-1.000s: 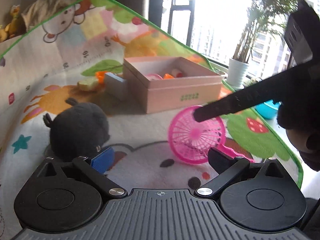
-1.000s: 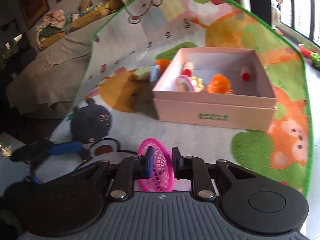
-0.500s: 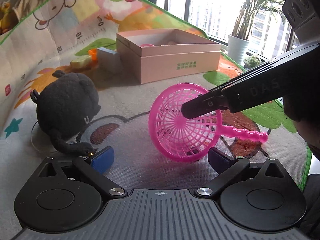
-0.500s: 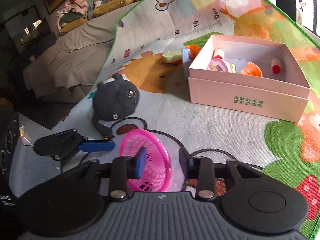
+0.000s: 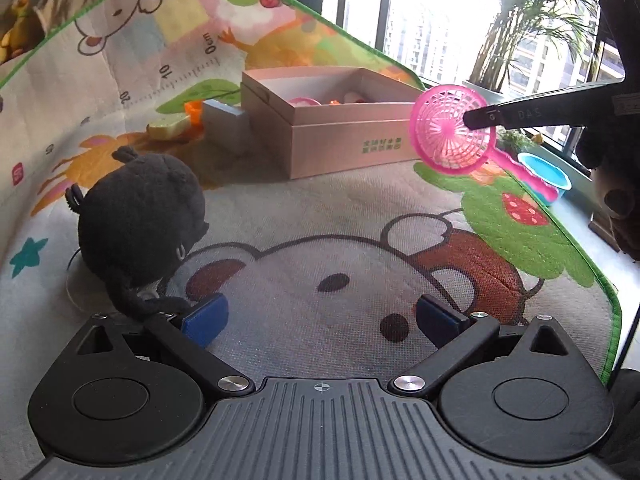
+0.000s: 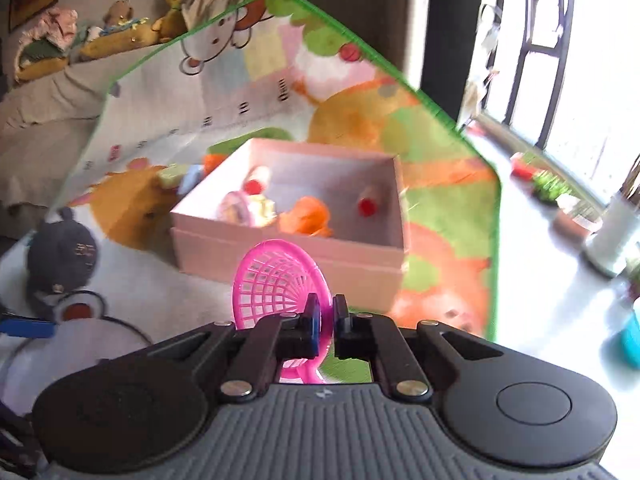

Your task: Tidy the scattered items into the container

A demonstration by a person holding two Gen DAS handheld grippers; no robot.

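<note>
Black left gripper point(image 5: 320, 320), blue pads point(image 5: 205, 318), silver screws, ribbed grey housing

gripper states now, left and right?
Left gripper: open, holding nothing.
Right gripper: shut on the pink strainer, lifted off the mat.

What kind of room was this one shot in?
Probably a home living room or play area: a cartoon play mat covers the floor, stuffed toys line a sofa, and a potted plant stands by tall windows.
</note>
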